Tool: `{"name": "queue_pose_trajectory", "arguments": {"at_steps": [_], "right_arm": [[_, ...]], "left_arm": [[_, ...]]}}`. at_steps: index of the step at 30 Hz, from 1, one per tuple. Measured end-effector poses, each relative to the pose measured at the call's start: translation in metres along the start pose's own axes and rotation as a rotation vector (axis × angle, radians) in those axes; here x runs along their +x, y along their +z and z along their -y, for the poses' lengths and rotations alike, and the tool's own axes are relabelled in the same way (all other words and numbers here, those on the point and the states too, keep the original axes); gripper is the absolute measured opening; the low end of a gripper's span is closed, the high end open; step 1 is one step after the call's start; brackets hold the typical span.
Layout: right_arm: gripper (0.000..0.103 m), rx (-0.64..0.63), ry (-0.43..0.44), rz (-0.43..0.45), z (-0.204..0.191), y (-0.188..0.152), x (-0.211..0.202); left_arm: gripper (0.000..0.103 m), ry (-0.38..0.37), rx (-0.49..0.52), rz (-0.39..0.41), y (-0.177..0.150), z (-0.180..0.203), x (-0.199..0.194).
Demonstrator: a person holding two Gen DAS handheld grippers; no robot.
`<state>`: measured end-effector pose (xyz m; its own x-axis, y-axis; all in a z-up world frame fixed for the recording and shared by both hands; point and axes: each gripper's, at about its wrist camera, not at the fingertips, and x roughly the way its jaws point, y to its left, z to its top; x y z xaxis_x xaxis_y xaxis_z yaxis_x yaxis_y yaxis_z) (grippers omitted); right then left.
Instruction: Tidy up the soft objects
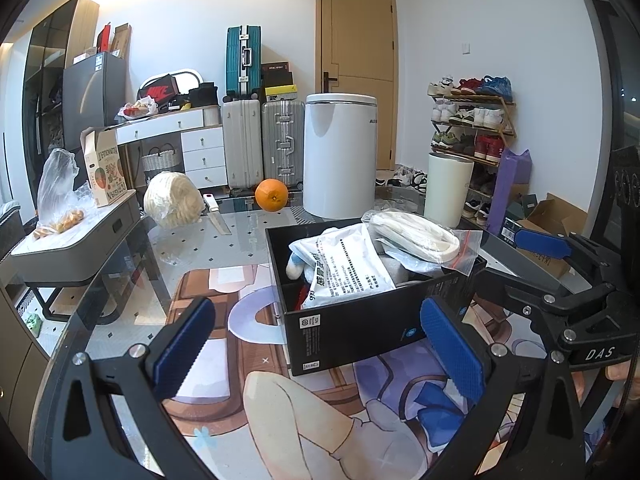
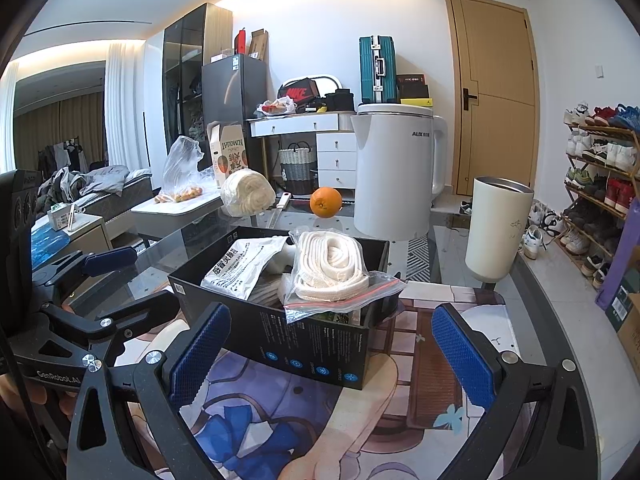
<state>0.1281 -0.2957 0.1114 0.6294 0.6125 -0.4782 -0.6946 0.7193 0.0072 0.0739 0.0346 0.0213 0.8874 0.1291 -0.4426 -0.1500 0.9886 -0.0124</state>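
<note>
My left claw [image 1: 320,356] and right claw [image 2: 328,356] hang released, empty, just short of the black box [image 2: 280,332] on the bench [image 2: 460,248]; bagged rope [image 2: 332,268] and pouch [image 2: 236,268] already sit inside, seemingly sorted

Bagged white rope [image 2: 330,268] (coiled) tops the full black box [image 2: 280,336].

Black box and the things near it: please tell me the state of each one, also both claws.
Black box: open, full.
Zip bag: on top, overhanging the rim.
White pouch: inside, leaning.
Tumbler: upright, no lid.
Kettle: lid closed.
Left claw: open, empty.
Right claw: open, empty.
</note>
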Motion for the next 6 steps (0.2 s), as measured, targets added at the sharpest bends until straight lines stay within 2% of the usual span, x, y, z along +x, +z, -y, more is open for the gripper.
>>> {"name": "queue_pose_trajectory", "arguments": {"at_steps": [6], "right_arm": [[0.102,-0.001,0.001,0.0,0.0005,0.0003,0.0002]], "left_arm": [[0.103,0.012,-0.004,0.006,0.0031,0.0016,-0.0017]]}}
